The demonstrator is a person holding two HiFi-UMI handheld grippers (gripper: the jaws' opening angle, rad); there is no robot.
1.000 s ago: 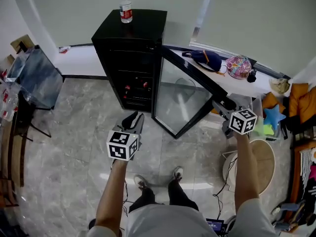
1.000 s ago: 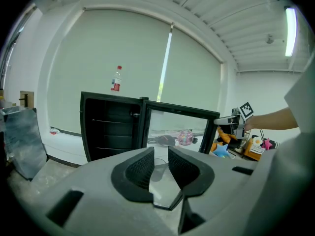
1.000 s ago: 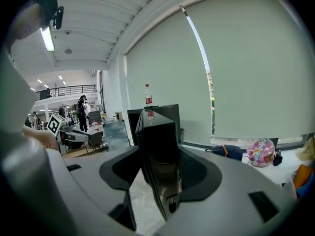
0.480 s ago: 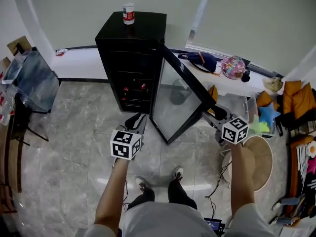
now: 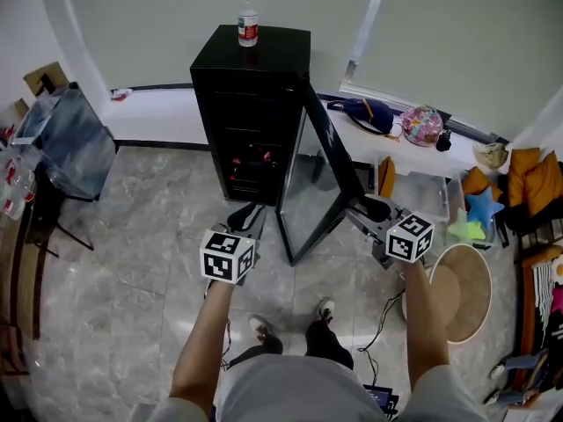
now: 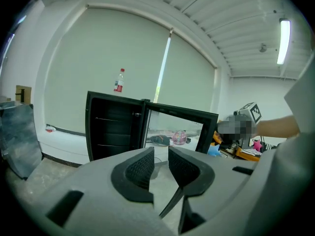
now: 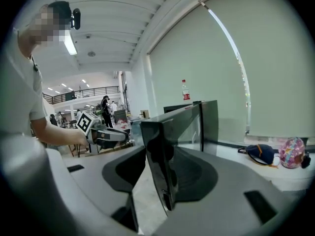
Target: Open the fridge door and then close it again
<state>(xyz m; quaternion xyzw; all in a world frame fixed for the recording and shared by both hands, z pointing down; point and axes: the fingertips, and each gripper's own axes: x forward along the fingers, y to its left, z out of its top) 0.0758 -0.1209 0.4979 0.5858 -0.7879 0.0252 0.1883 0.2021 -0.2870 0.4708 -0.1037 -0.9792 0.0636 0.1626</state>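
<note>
The black fridge [image 5: 251, 86] stands against the wall with a water bottle [image 5: 248, 16] on top. Its glass door [image 5: 321, 174] hangs open at a steep angle and points toward me. My right gripper [image 5: 361, 209] is at the door's free edge. In the right gripper view that edge [image 7: 162, 151] fills the gap between the jaws of my right gripper [image 7: 160, 173], which have just been closing onto it. My left gripper [image 5: 246, 216] hovers before the fridge's open front; its jaws [image 6: 161, 165] stand slightly apart with nothing in them.
A table with a clear cover [image 5: 66, 143] stands at the left. The window ledge holds a dark bag [image 5: 365, 112] and a colourful pouch [image 5: 422, 123]. A clear box [image 5: 422, 192] and a round stool [image 5: 462, 293] sit at the right.
The door has swung from wide open toward the fridge, with my right gripper moving left along with its edge. My left gripper has shifted only slightly.
</note>
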